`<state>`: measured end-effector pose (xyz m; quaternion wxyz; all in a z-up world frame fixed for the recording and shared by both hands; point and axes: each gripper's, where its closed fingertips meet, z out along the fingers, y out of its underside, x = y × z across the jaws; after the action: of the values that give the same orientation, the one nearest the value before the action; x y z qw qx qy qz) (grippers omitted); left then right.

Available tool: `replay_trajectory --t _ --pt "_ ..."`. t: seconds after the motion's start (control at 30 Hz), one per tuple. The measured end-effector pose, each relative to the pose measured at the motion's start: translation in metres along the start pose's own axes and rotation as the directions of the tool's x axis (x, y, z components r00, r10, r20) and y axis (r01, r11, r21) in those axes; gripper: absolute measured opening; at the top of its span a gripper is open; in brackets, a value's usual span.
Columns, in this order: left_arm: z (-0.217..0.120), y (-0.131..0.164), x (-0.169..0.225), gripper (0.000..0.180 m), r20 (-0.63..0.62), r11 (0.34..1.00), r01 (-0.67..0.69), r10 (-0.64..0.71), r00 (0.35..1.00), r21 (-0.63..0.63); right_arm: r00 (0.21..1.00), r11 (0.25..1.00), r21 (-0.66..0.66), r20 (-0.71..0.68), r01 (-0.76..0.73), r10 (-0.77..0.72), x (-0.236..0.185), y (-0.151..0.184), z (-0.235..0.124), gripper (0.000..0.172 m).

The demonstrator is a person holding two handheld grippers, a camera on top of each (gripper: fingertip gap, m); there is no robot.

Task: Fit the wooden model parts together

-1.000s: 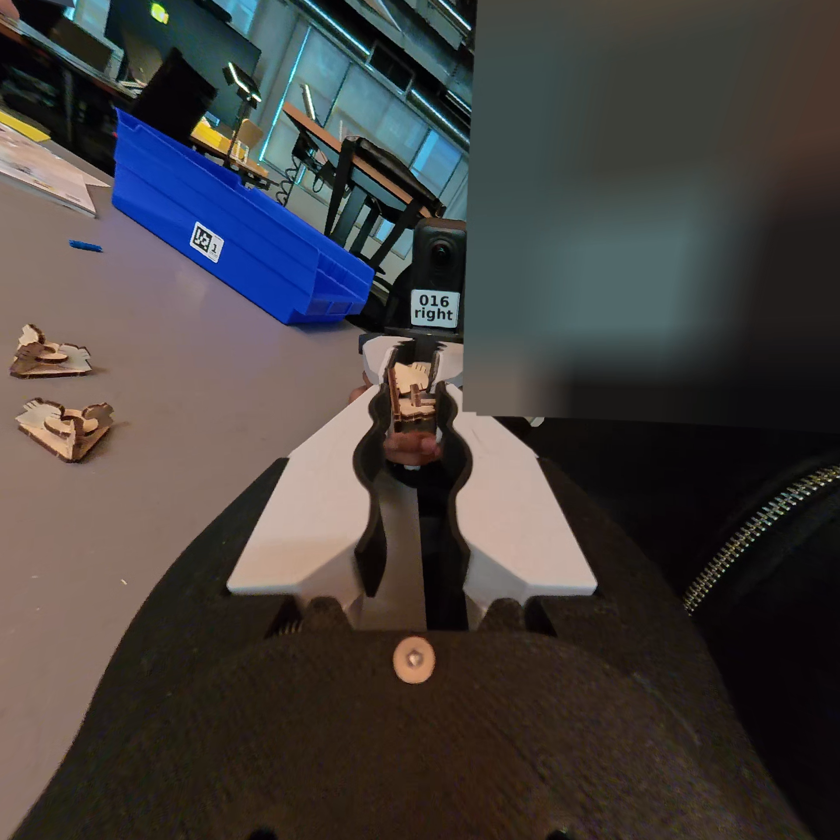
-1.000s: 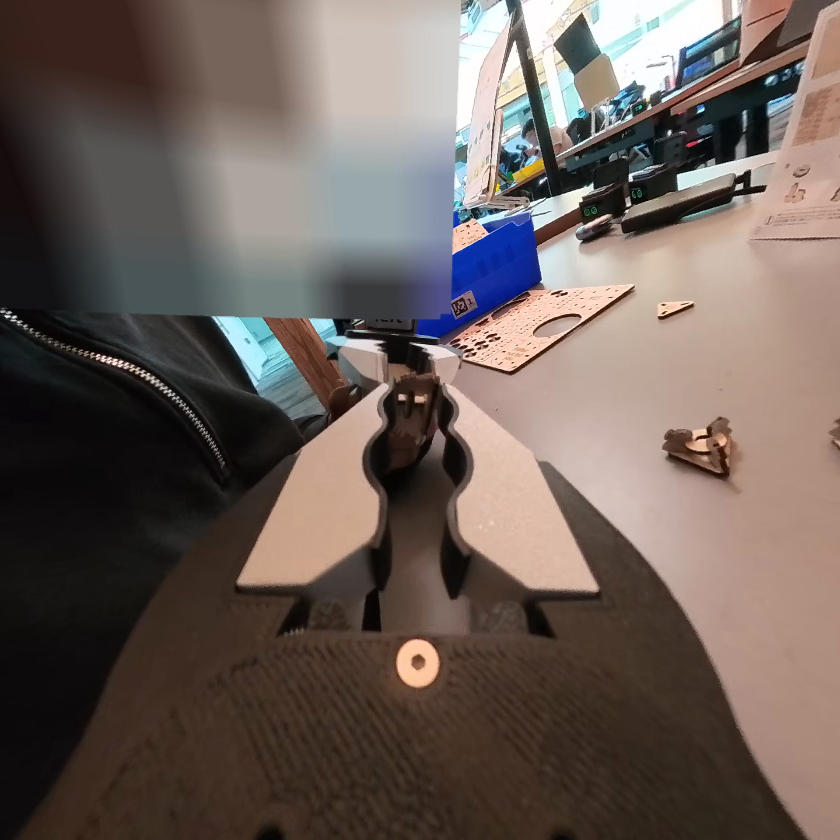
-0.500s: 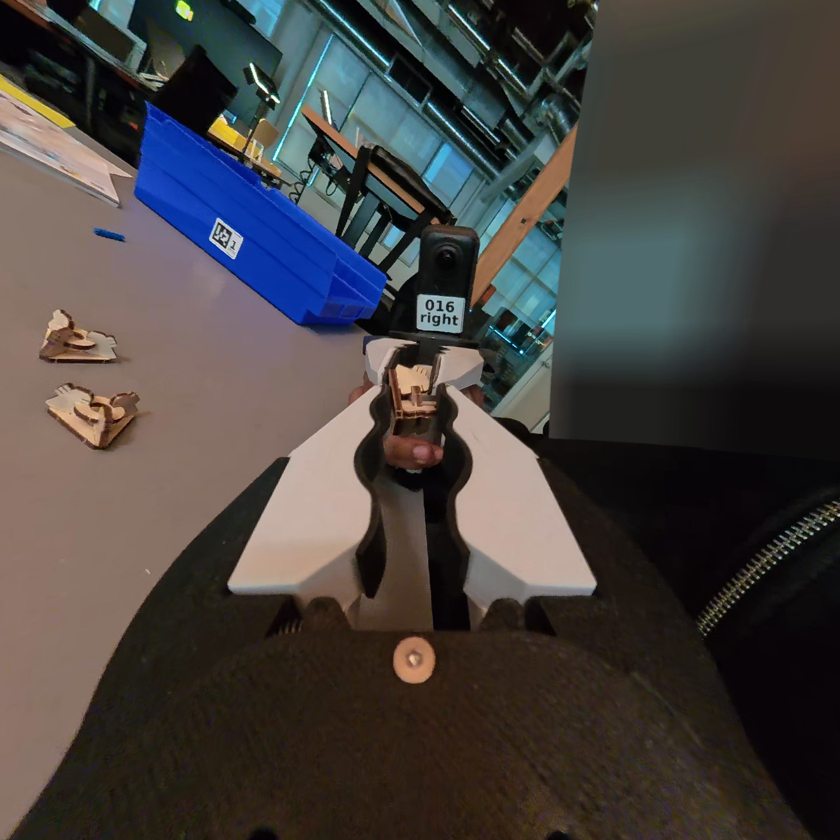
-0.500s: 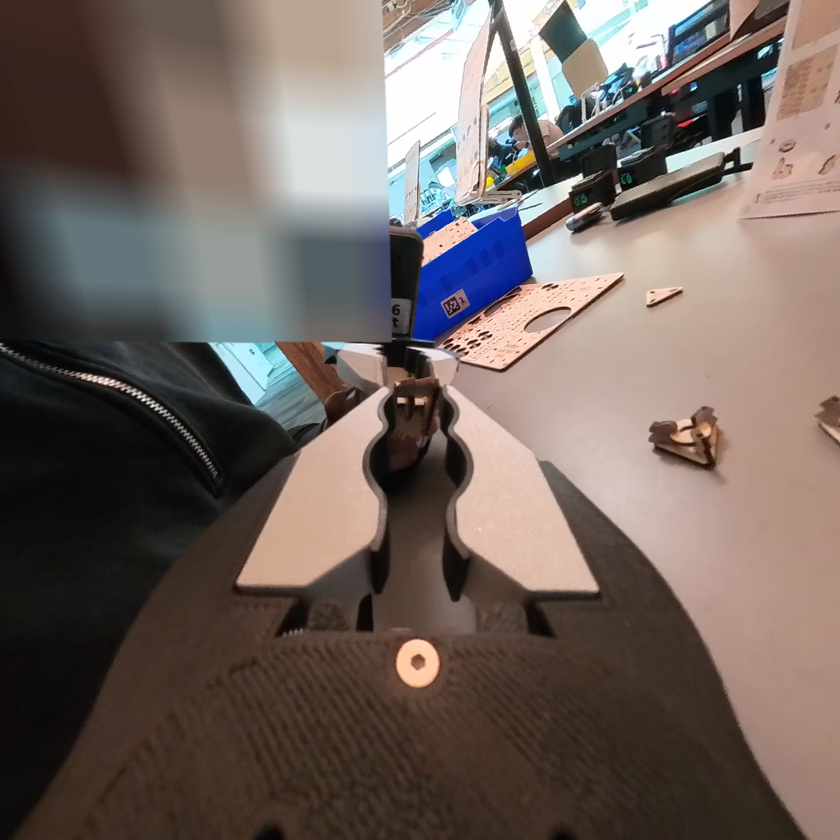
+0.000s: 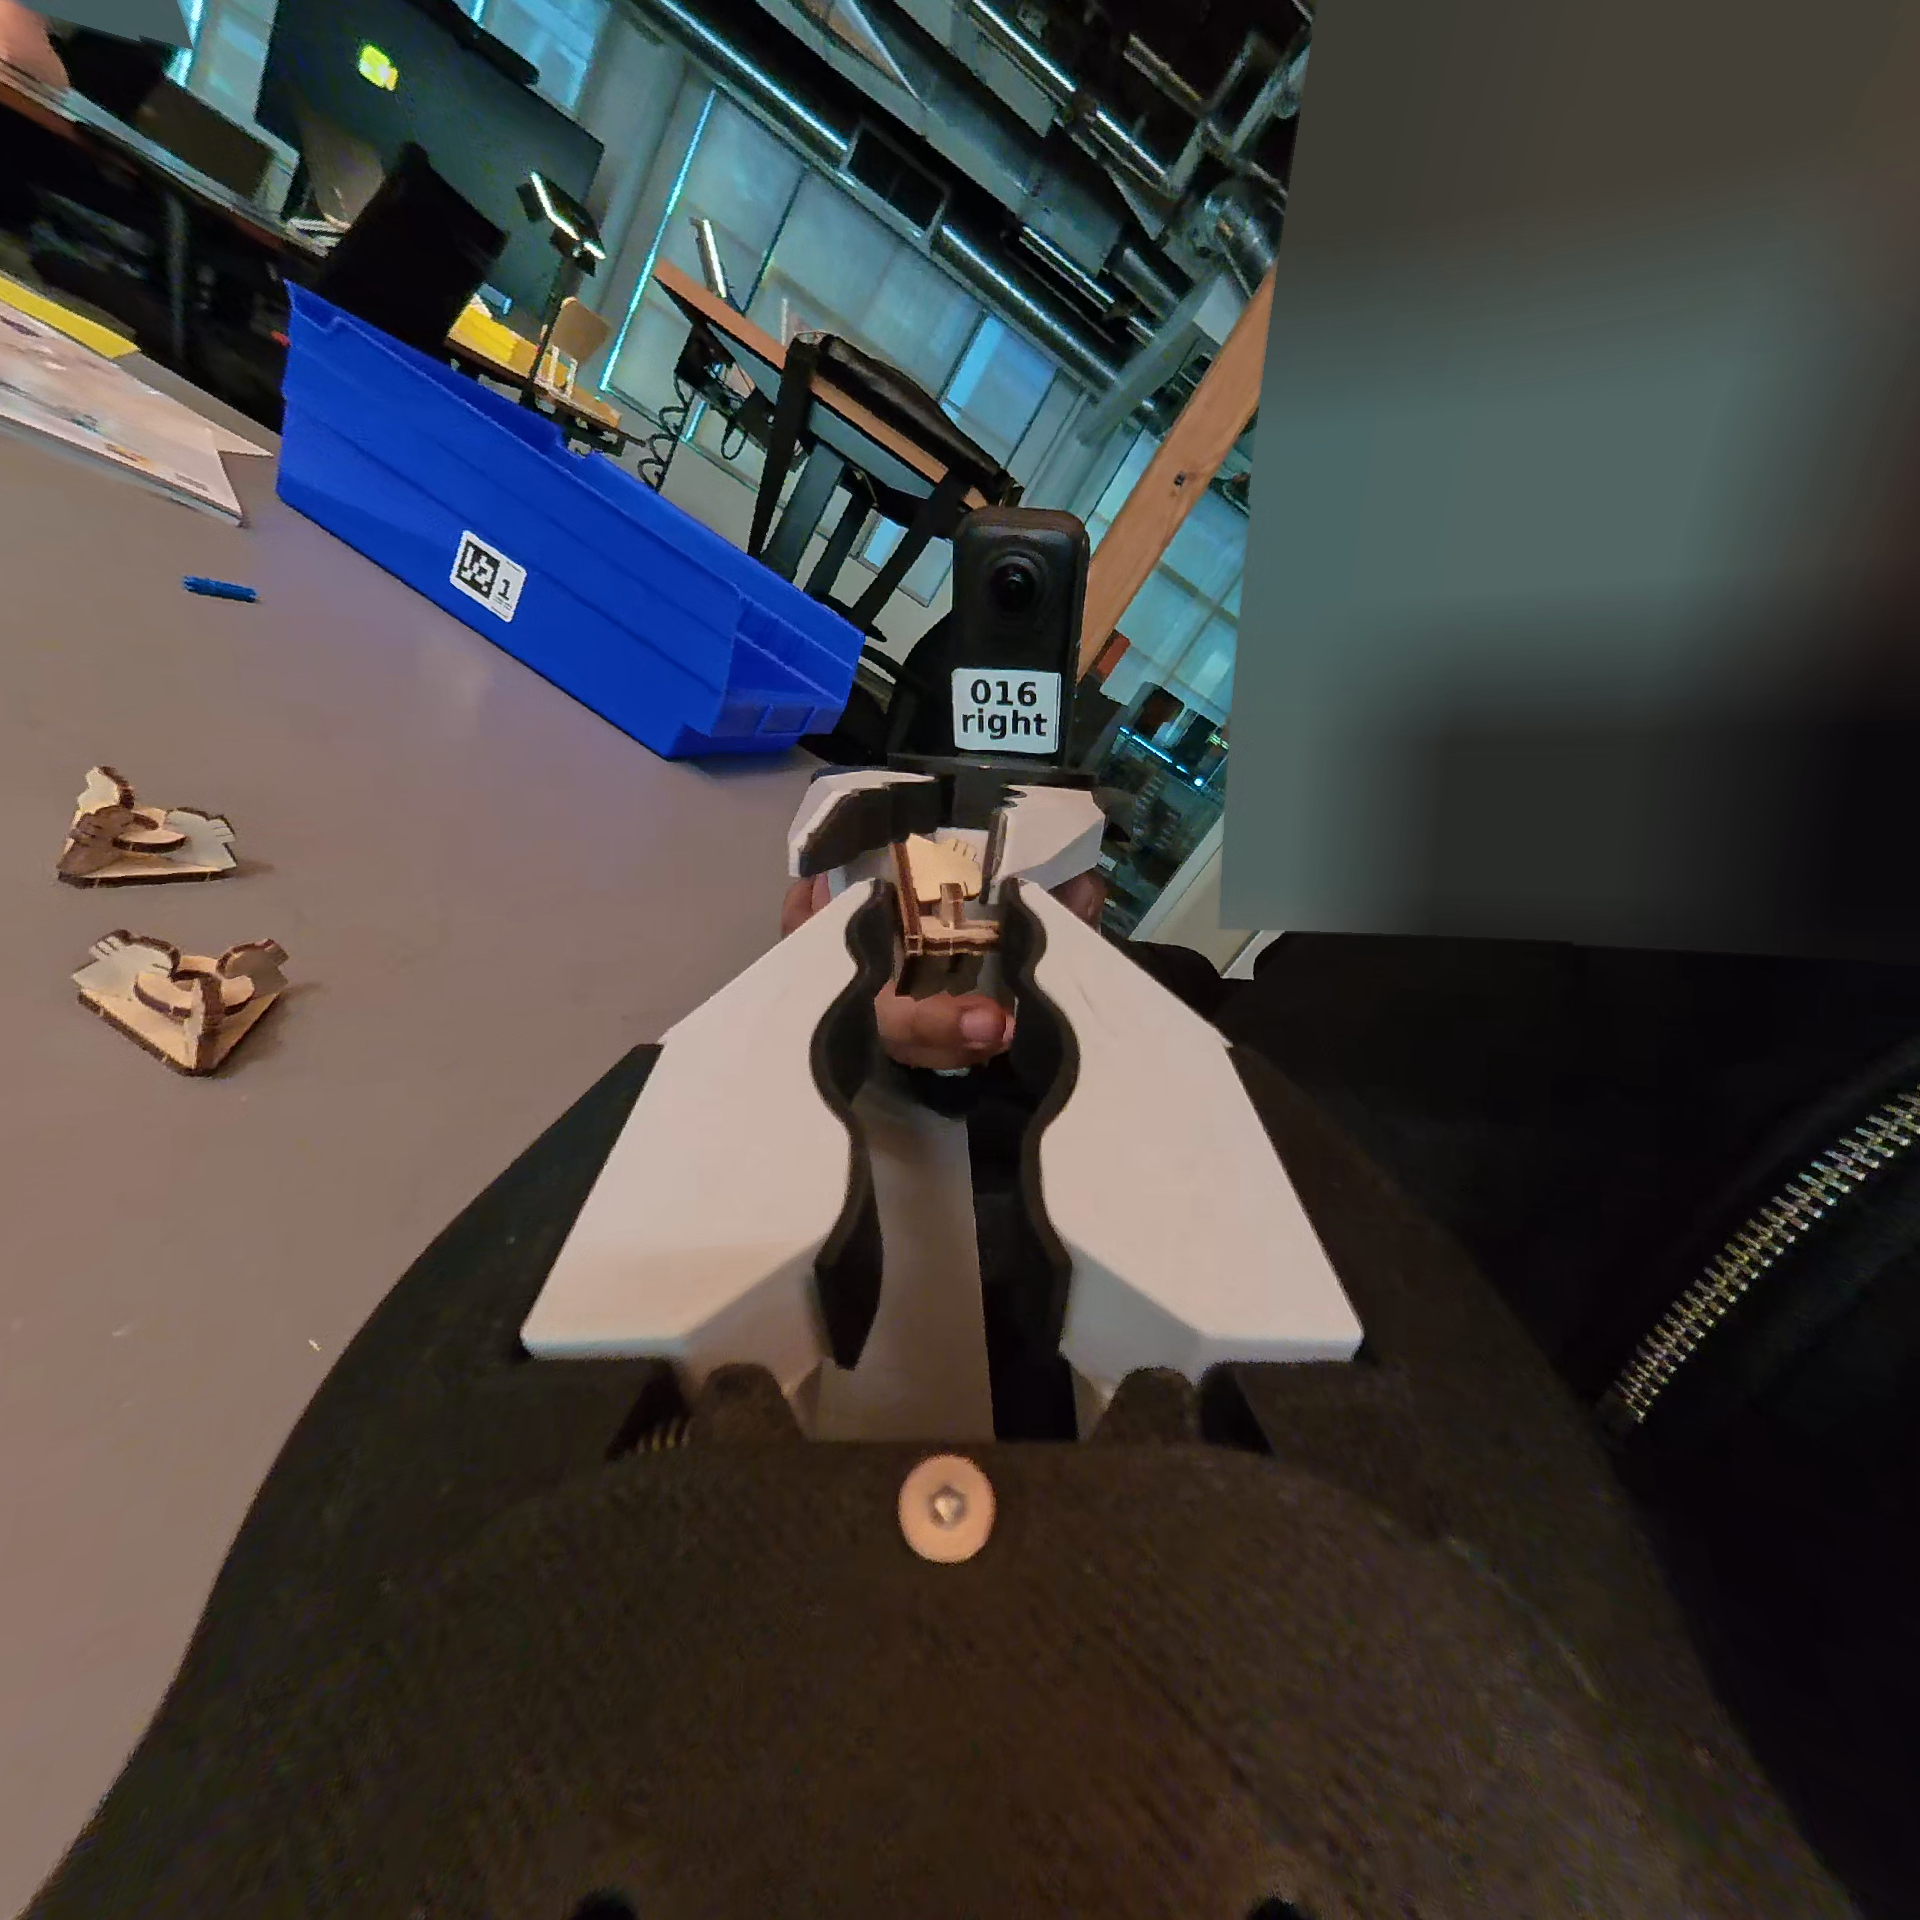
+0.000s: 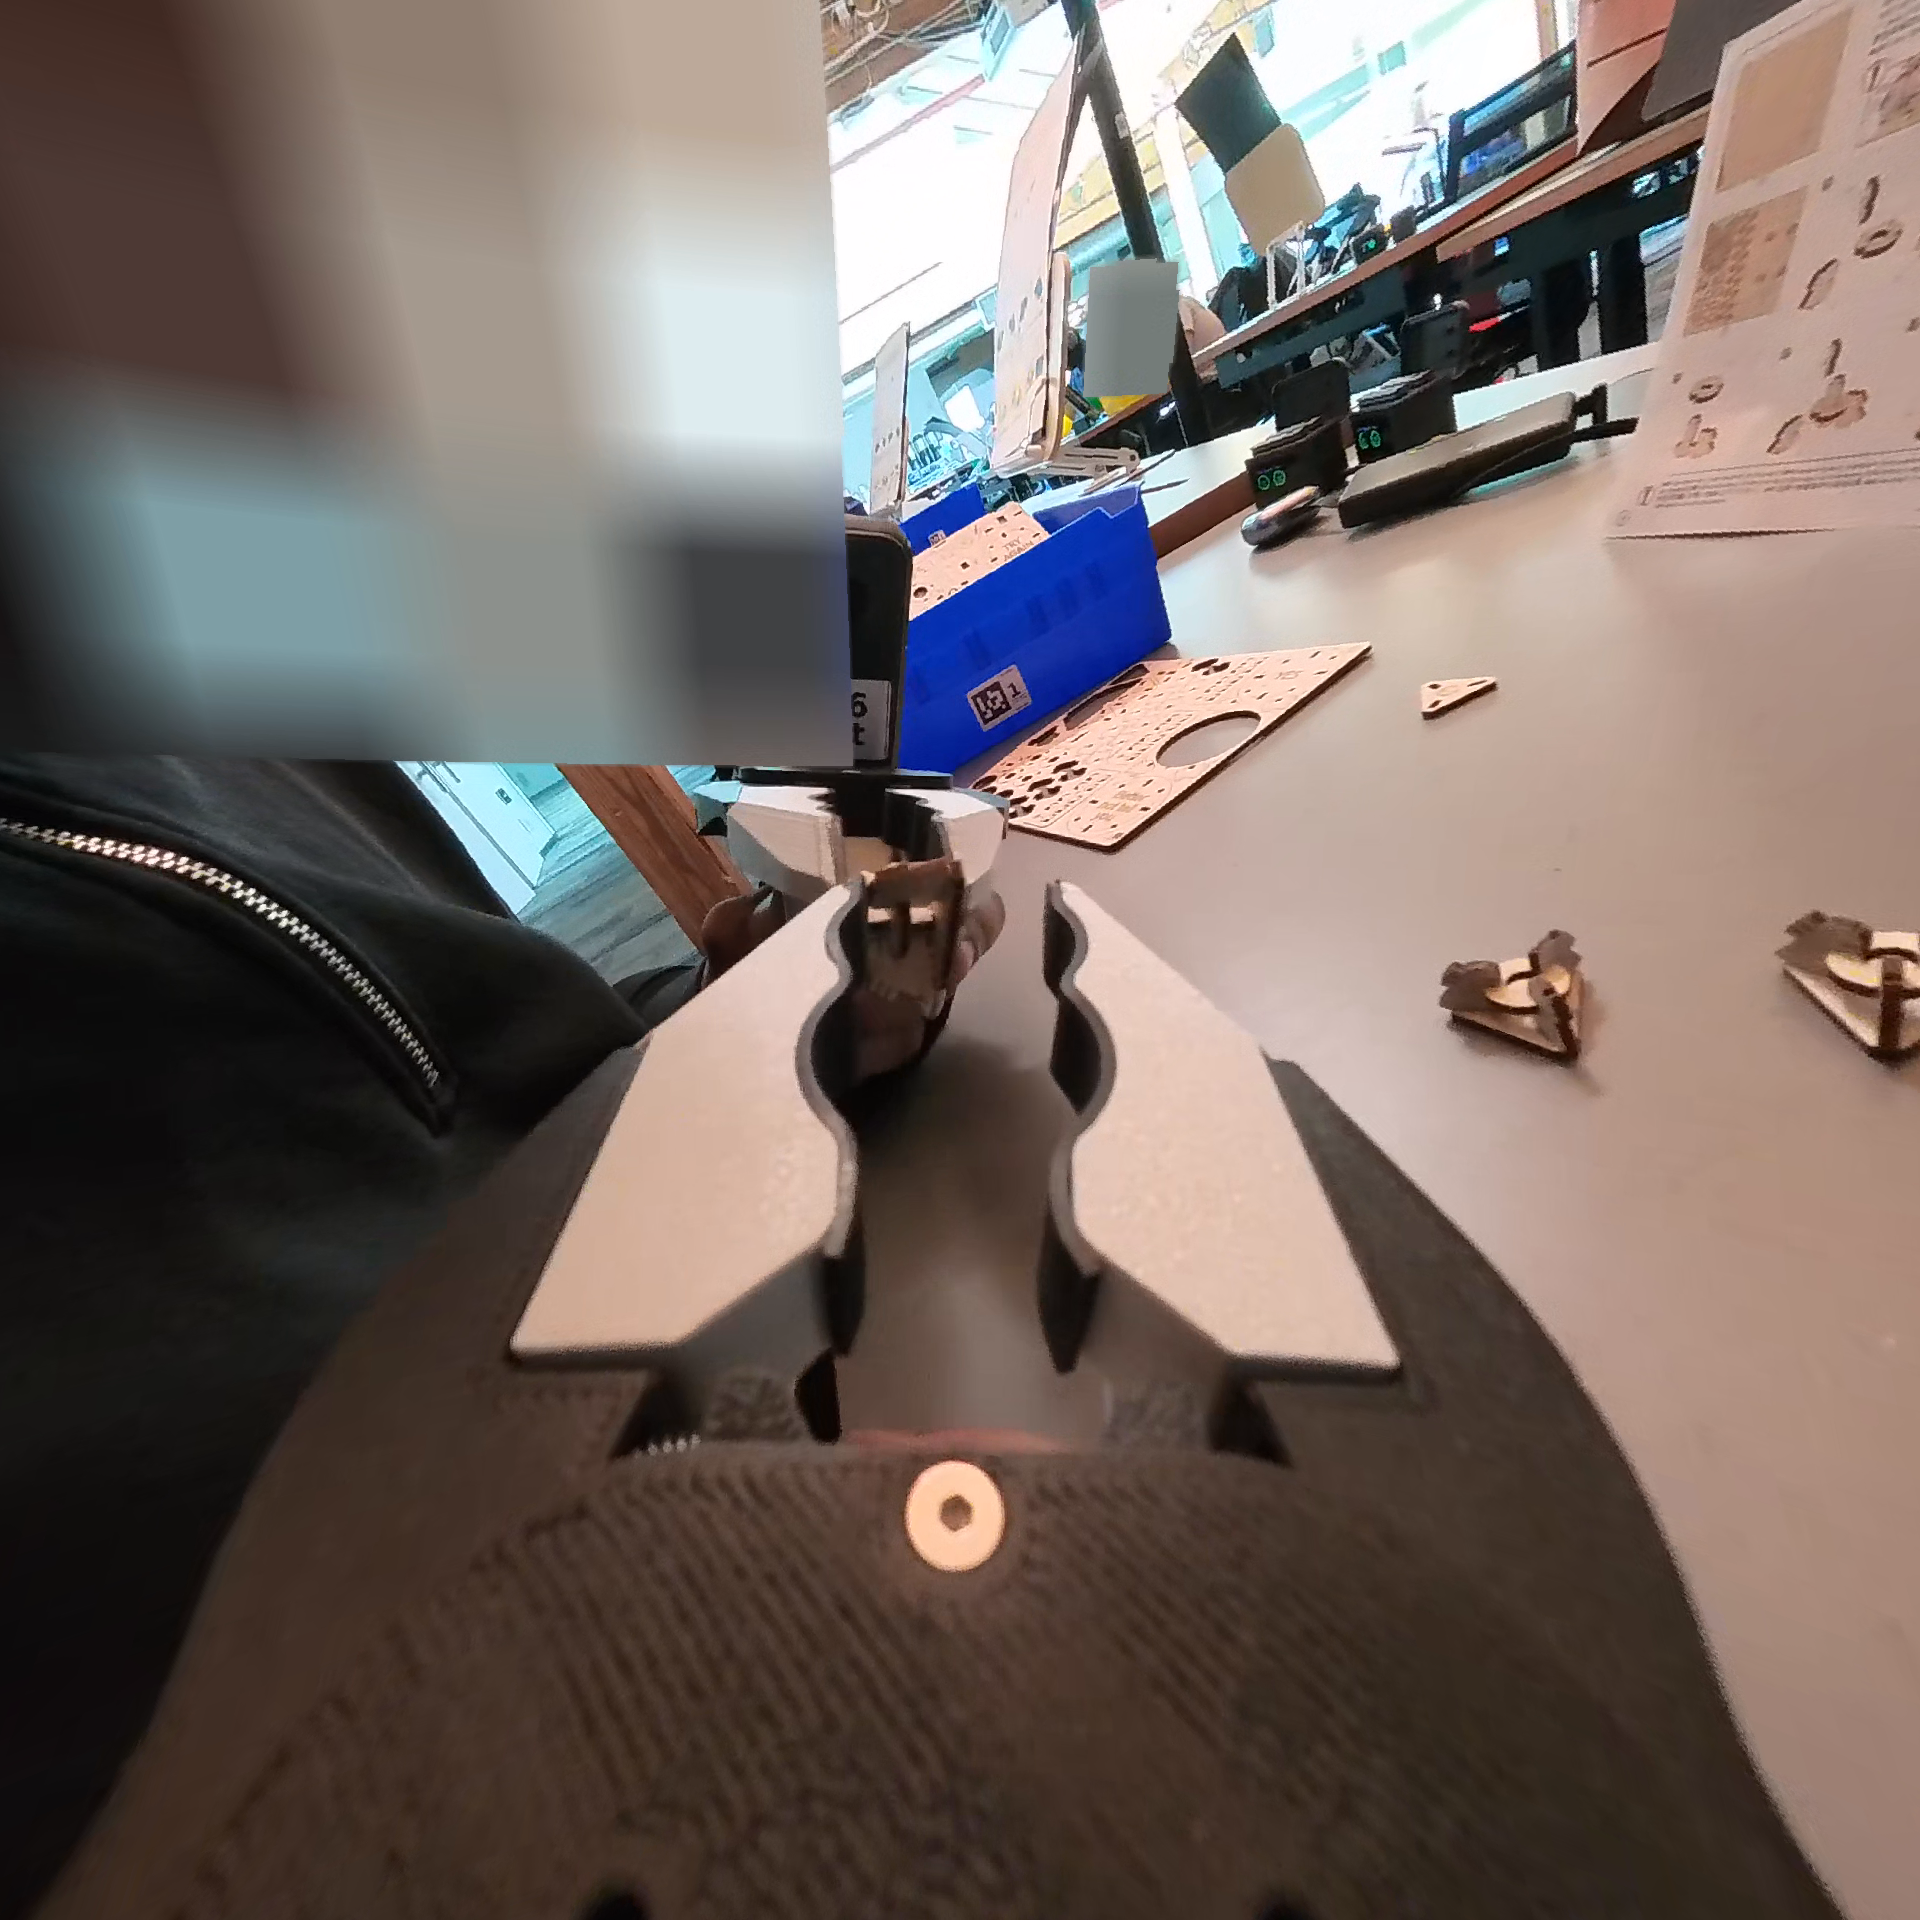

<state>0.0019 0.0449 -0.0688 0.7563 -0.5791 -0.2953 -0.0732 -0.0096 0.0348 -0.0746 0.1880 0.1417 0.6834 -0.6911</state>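
My left gripper (image 5: 943,906) is shut on a small light-brown wooden assembly (image 5: 940,914) and holds it in the air above the near edge of the grey table (image 5: 436,935). My right gripper (image 6: 951,914) faces it tip to tip and is open. In the right wrist view the wooden assembly (image 6: 909,925) lies against the left one of its fingers (image 6: 727,1091), with a clear gap to the right one. The right gripper also shows in the left wrist view (image 5: 945,831), with its camera above it. A person's finger (image 5: 945,1029) shows beneath the piece.
Two more wooden assemblies (image 5: 145,831) (image 5: 182,997) lie on the table; they also show in the right wrist view (image 6: 1512,997) (image 6: 1860,977). A blue bin (image 5: 540,551), a cut-out wooden sheet (image 6: 1174,738), a small wooden triangle (image 6: 1455,694), a printed paper sheet (image 6: 1797,312) and a dark zipped jacket (image 6: 260,987) are around. The tips of both grippers are at nearly the same place.
My right gripper's jaws have opened and let go of the wooden assembly, which stays in my left gripper. Both grippers tilted a little.
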Motion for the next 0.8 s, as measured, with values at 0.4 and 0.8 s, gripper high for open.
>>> replay_trajectory --t 0.4,0.8 --pt "0.007 0.013 0.005 0.015 0.001 0.995 -0.048 0.048 0.999 -0.09 0.999 0.997 -0.077 0.051 0.009 -0.005 -0.009 -0.001 -0.02 0.035" --pt "0.012 0.021 -0.008 0.016 0.121 0.985 -0.084 0.103 0.987 -0.153 0.917 0.886 -0.264 -0.013 0.381 -0.399 -0.006 0.012 -0.017 0.02"
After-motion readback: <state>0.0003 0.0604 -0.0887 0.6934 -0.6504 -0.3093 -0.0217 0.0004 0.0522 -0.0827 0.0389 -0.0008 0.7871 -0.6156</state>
